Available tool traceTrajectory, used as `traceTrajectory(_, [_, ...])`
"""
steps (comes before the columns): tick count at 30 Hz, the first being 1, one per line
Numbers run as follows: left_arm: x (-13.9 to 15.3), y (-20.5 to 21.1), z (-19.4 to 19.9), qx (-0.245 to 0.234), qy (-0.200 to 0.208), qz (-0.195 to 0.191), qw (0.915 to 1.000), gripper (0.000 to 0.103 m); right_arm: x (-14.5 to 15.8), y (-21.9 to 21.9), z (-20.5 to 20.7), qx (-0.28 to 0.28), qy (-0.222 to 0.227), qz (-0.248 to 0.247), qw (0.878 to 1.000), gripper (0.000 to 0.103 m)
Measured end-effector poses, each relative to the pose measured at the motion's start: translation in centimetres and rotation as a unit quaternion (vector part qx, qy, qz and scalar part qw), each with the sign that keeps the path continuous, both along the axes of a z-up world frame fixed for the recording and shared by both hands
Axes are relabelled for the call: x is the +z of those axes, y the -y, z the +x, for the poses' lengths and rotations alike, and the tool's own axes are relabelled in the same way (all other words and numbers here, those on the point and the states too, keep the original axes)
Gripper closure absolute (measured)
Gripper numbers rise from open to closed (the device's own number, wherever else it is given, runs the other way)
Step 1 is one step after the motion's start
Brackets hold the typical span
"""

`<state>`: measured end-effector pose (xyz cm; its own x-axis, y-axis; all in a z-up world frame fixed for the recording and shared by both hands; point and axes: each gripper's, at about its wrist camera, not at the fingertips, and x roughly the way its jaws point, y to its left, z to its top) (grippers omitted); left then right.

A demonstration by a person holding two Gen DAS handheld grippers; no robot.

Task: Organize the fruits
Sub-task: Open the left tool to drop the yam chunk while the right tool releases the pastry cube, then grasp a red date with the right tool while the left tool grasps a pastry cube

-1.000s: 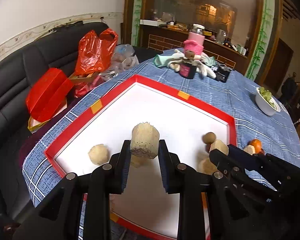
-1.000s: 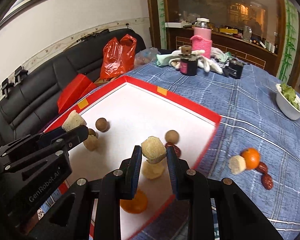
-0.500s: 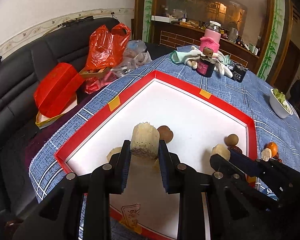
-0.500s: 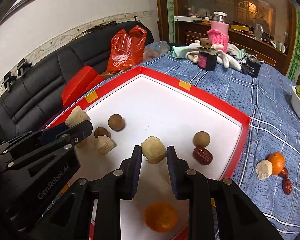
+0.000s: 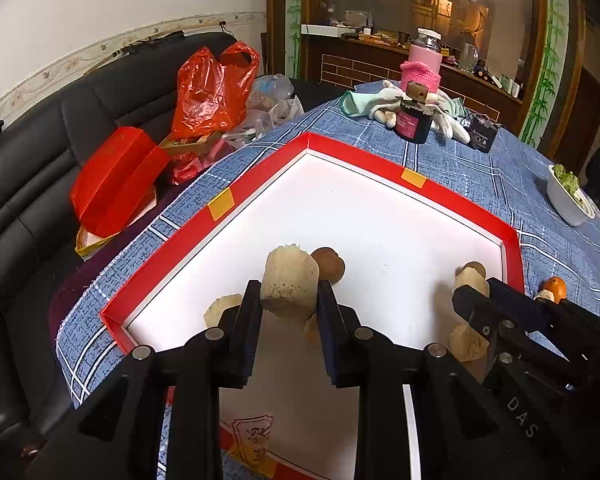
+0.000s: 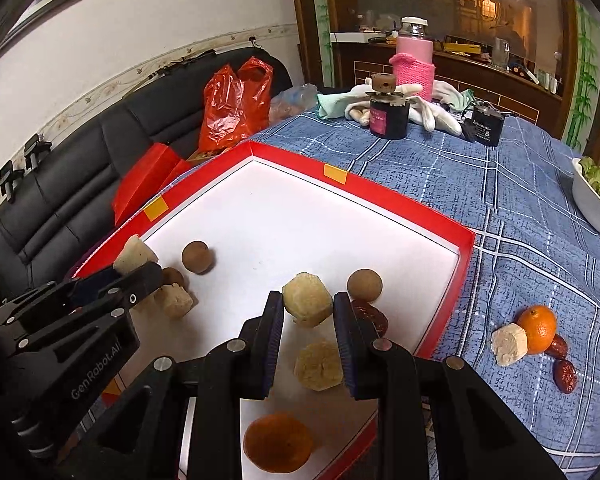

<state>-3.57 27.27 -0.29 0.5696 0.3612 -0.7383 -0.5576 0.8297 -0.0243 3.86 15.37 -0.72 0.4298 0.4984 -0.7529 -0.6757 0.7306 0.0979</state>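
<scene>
My left gripper (image 5: 288, 300) is shut on a pale cut sugarcane piece (image 5: 288, 282), held above the near left part of the red-rimmed white tray (image 5: 352, 152). My right gripper (image 6: 306, 312) is shut on a second pale piece (image 6: 306, 298) above the tray's (image 6: 380, 194) near right part. In the tray lie more pale pieces (image 6: 319, 366), round brown fruits (image 6: 365, 285), a red date (image 6: 370, 316) and an orange (image 6: 278, 447). Outside the tray on the cloth lie an orange (image 6: 537, 329), a pale piece (image 6: 509, 343) and two red dates (image 6: 565, 375).
A black jar (image 6: 389, 114), pink bottle (image 6: 414, 62), white gloves and a black box (image 6: 486, 124) stand at the table's far end. A white bowl of greens (image 6: 596, 200) sits at right. A black sofa with red bags (image 5: 212, 88) is on the left.
Both grippers, each still holding its piece, have drawn back towards the tray's near side and risen a little. A second pale piece now shows under the right gripper.
</scene>
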Motion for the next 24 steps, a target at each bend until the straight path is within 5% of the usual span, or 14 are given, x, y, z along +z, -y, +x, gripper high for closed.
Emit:
traceTrajectory(11, [0.0, -0.5, 0.3, 0.007, -0.012, -0.007, 0.9999, 0.078, 0.0, 0.1, 0.6, -0.016, -0.007, -0.011, 1.000, 0.076])
traceTrajectory(12, [-0.1, -0.5, 0.3, 0.009, -0.017, -0.006, 0.9998, 0.076, 0.0, 0.2, 0.6, -0.020, -0.006, -0.011, 1.000, 0.074])
traceTrajectory(16, [0.1, -0.6, -0.1, 0.032, -0.023, 0.011, 0.9991, 0.033, 0.8, 1.1, 0.4, -0.027, -0.001, -0.005, 1.000, 0.055])
traceTrajectory(24, [1.8, 0.8, -1.9, 0.031, 0.021, 0.017, 0.9992, 0.031, 2.9, 9.8, -0.3, -0.078, 0.040, 0.007, 0.996, 0.050])
